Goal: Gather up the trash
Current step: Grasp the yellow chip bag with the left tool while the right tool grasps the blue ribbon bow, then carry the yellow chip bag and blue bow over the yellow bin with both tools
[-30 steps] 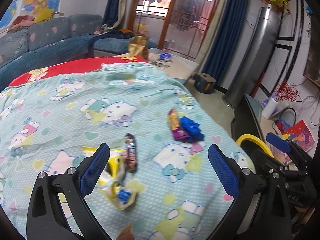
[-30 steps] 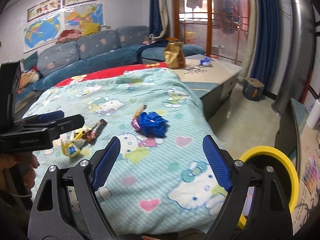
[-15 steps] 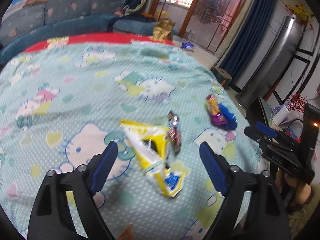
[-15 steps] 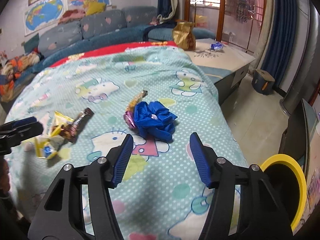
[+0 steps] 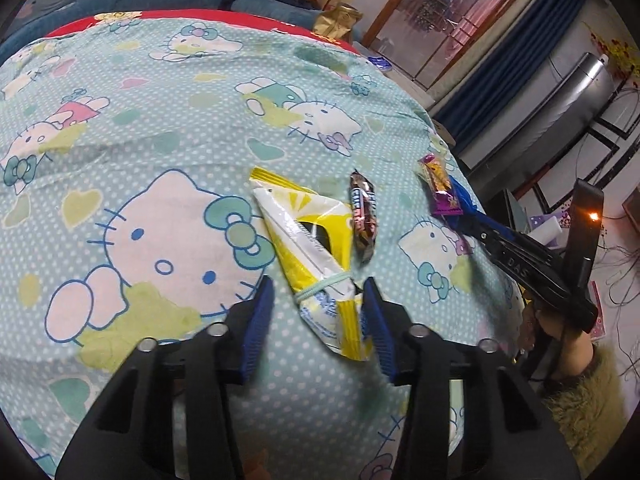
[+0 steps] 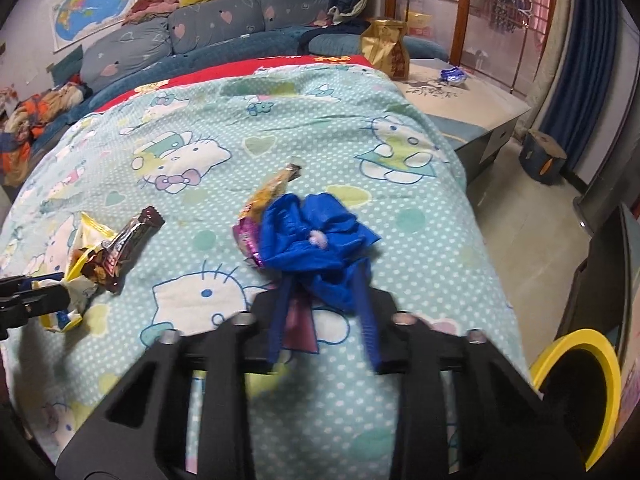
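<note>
Your left gripper [image 5: 318,312] is closing around the near end of the yellow-and-white wrapper [image 5: 308,240]; its right pad touches the packet, the left pad stands apart. Your right gripper [image 6: 324,304] is closing on the crumpled blue bag [image 6: 316,240], whose near edge lies between the narrowed pads near the bedspread's [image 6: 240,128] right edge. A brown candy wrapper [image 5: 363,216] lies just beside the yellow one, an orange-purple wrapper [image 6: 264,204] against the blue bag.

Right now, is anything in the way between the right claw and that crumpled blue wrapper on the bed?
Nothing visible is. The right claw is closing, with the blue wrapper already between its fingers. The orange and purple wrapper lies beside it, touching its far left edge.
</note>
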Motion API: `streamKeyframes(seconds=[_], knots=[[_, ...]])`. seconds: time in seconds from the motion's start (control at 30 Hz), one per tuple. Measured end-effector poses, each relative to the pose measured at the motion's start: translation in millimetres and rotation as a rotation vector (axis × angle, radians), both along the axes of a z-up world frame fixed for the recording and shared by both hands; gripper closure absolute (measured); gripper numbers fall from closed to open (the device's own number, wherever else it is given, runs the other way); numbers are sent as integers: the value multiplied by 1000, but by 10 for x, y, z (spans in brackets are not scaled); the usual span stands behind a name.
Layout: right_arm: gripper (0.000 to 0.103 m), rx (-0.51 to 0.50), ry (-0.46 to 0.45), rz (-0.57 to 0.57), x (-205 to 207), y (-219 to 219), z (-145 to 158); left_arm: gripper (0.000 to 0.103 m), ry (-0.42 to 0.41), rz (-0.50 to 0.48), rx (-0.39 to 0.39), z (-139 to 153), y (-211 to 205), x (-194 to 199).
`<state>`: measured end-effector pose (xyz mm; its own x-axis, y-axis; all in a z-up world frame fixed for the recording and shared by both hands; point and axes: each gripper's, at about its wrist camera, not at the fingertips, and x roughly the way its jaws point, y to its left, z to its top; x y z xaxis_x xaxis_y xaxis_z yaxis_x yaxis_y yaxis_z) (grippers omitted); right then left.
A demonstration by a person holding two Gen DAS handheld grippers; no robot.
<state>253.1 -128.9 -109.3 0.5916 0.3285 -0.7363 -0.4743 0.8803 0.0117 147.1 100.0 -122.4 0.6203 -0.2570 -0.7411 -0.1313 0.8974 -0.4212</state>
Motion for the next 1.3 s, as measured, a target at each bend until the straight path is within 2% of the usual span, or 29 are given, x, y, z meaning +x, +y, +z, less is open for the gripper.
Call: streamKeyframes(seconds=[0.03, 0.2, 0.5, 0.77, 1.0, 1.3], knots=[[96, 6, 0, 3, -5, 1, 0, 70, -3, -6, -5, 5, -12, 2], [101, 49, 3, 19, -114, -46, 10, 72, -10, -12, 11, 31, -26, 9], [102, 111, 1, 34, -377, -144, 85, 73, -66, 51, 51, 259, 142, -78], [102, 145, 5, 60, -625, -152, 186, 73, -119, 46, 86, 517, 129, -185], [102, 187, -38, 67, -844, -261, 408, 73, -164, -4, 106, 715, -110, -200], [102, 217, -92, 9, -986, -600, 622, 73, -198, -109, 113, 843, -605, -120]])
